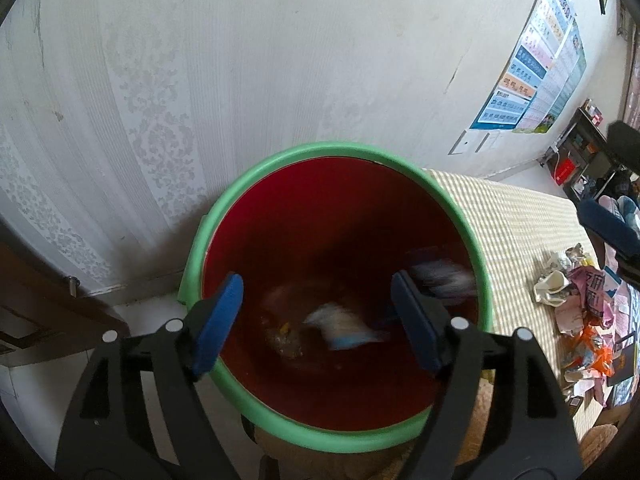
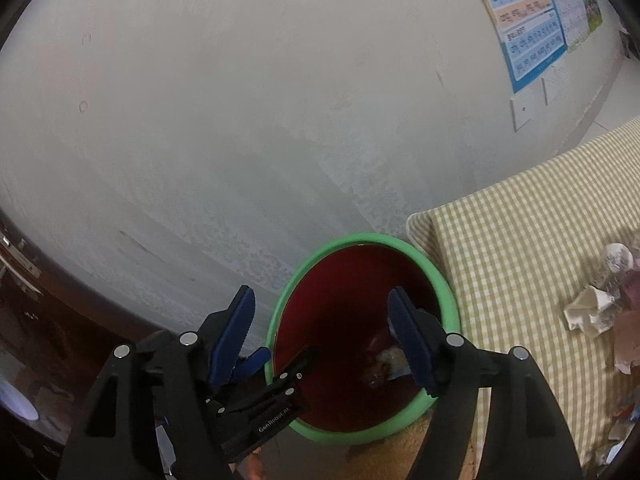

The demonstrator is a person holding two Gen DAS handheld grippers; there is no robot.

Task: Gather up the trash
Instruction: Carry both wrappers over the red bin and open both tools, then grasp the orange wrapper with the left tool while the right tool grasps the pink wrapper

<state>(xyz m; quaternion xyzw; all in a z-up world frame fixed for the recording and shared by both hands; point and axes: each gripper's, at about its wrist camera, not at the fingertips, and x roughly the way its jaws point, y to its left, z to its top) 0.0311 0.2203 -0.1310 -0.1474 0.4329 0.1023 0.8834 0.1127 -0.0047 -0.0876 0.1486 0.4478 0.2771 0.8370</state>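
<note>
Bin (image 1: 256,176) upright, mouth upward, under both hand-held grippers, left (image 1: 318,322) and right (image 2: 322,334), jaws wide, empty.

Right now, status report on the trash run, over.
Left hand-held gripper open over the bin, wrapper blurred inside it. Right hand-held gripper open, empty. Trash pile on the checked cloth. Nothing blocking.

Trash bin (image 1: 256,196): round, green rim, dark red interior, upright beside the wall; holds blurred wrappers (image 1: 340,326). Loose crumpled trash pile (image 1: 576,308) lies on the checked cloth nearby.
</note>
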